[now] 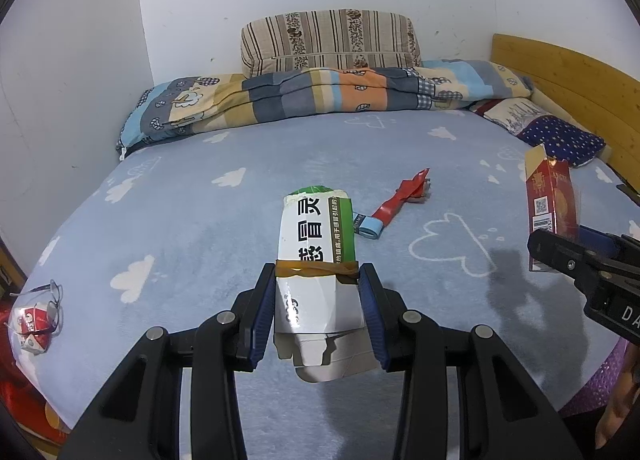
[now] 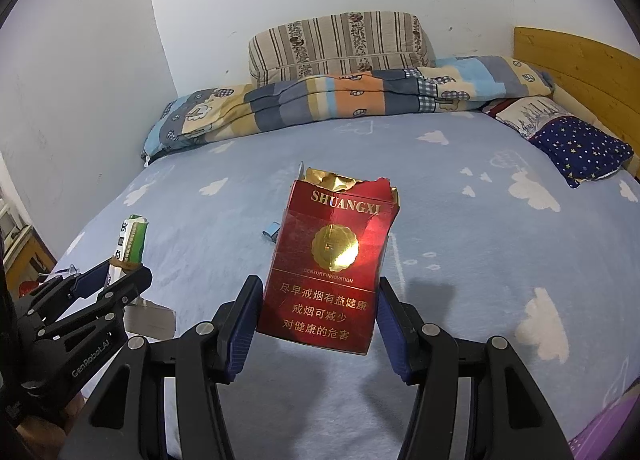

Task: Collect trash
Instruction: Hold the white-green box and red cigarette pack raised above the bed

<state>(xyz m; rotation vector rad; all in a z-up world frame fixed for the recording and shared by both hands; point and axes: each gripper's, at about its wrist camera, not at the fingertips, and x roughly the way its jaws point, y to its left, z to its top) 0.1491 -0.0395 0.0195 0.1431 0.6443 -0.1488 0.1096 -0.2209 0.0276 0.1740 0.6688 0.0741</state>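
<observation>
My left gripper (image 1: 318,280) is shut on a white and green medicine box (image 1: 316,236) bound with a rubber band, held above the blue bed sheet (image 1: 200,227). My right gripper (image 2: 320,288) is shut on a torn red cigarette pack (image 2: 332,260), also held above the bed. The pack also shows at the right of the left wrist view (image 1: 550,211), and the box at the left of the right wrist view (image 2: 130,242). A red wrapper strip (image 1: 400,199) and a small blue piece (image 1: 366,228) lie on the sheet beyond the box.
Small red and white cartons (image 1: 32,324) and glasses (image 1: 50,300) lie at the bed's left edge. A folded quilt (image 1: 320,95) and striped pillow (image 1: 332,39) sit at the far side. A starred pillow (image 1: 560,135) lies by the wooden headboard (image 1: 568,75) on the right.
</observation>
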